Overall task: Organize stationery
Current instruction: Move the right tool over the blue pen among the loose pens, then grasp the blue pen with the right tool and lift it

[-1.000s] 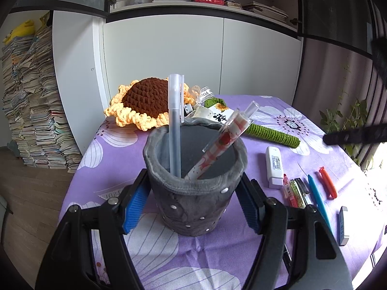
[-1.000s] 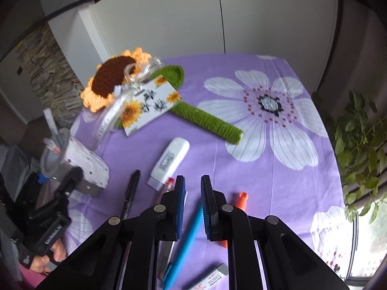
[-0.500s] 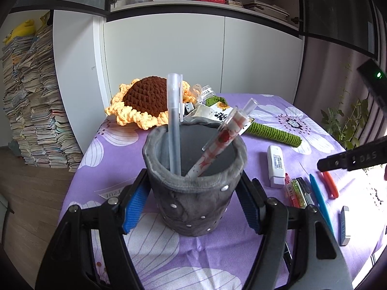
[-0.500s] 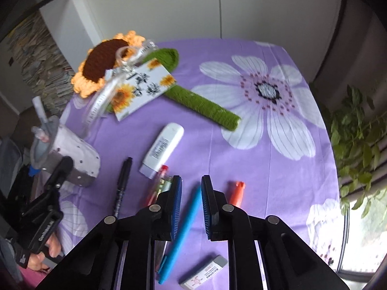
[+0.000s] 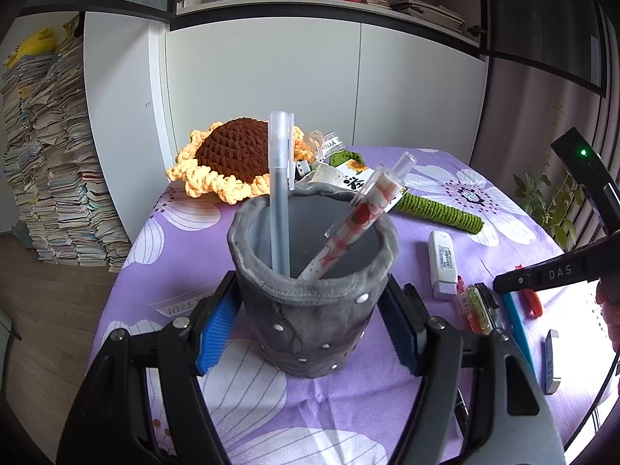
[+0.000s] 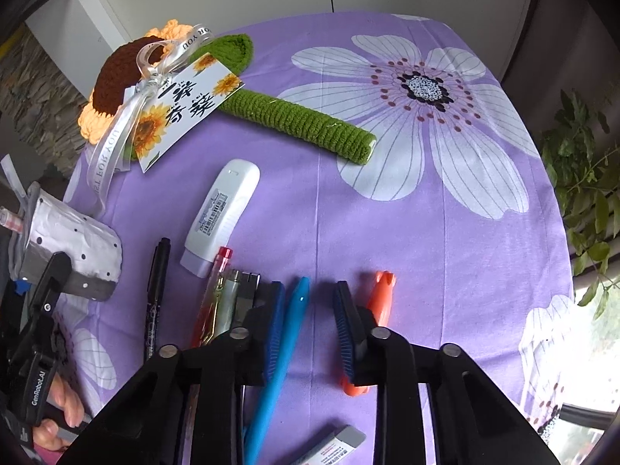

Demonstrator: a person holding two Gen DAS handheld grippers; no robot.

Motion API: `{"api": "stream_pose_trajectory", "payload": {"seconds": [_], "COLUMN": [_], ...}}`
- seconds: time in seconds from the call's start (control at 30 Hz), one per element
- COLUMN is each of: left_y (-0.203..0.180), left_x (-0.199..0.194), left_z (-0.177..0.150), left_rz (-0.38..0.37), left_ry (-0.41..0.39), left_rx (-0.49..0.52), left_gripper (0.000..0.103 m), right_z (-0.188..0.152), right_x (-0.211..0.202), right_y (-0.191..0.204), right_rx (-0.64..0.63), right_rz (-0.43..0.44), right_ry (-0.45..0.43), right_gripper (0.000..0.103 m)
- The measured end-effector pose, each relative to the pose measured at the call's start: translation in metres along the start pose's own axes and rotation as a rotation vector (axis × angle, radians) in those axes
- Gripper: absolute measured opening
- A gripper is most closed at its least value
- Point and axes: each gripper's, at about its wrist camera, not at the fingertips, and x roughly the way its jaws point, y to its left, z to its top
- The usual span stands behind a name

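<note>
Purple flowered cloth (image 6: 445, 232) spread over the whole table. On it, far left, a crocheted sunflower (image 6: 116, 77) with green stem (image 6: 298, 120) and a printed card (image 6: 186, 108) tied on by ribbon.

Nearer, upright, a grey felt cup (image 5: 310, 298), clamped from both sides by the left gripper (image 5: 310, 333), blue pads pressed to its wall; inside, leaning on the rim, a clear pen (image 5: 279, 193) and a red-patterned pen (image 5: 348, 232).

Right of the cup, loose on the cloth: white correction tape (image 6: 221, 217), black marker (image 6: 157, 294), a red pen (image 6: 213, 294) touching a clear-bodied one, a blue pen (image 6: 283, 352), an orange pen (image 6: 376, 310) and, nearest the camera, an eraser (image 6: 337, 445) (partly cut off by the frame).

Right gripper (image 6: 308, 325) pointed steeply down over these, jaws apart and closing, the blue pen lying between the pads, just beside the left pad; orange pen outside the right finger. Nothing gripped yet.
</note>
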Motion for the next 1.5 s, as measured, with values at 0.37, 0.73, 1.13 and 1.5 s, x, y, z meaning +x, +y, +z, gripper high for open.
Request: {"api": "stream_pose_trajectory", "payload": {"seconds": [0.37, 0.73, 1.13, 1.5], "left_y": [0.001, -0.002, -0.004, -0.004], "left_x": [-0.013, -0.016, -0.016, -0.013], "left_z": [-0.001, -0.001, -0.001, -0.001], "left_rz": [0.018, 0.047, 0.051, 0.041], "left_ry": [-0.067, -0.093, -0.093, -0.078], "left_rx": [-0.013, 0.009, 0.015, 0.007], "left_gripper": [0.073, 0.069, 0.069, 0.069], "right_z": [0.003, -0.001, 0.003, 0.01], "right_x": [-0.035, -0.041, -0.011, 0.005], "right_y": [0.01, 0.011, 0.006, 0.013], "right_rx": [-0.048, -0.059, -0.016, -0.052], "right_rz": [0.034, 0.045, 0.059, 0.05], "right_ry": [-0.125, -0.147, 0.006, 0.039], "right_gripper": [0.011, 0.011, 0.012, 0.012]}}
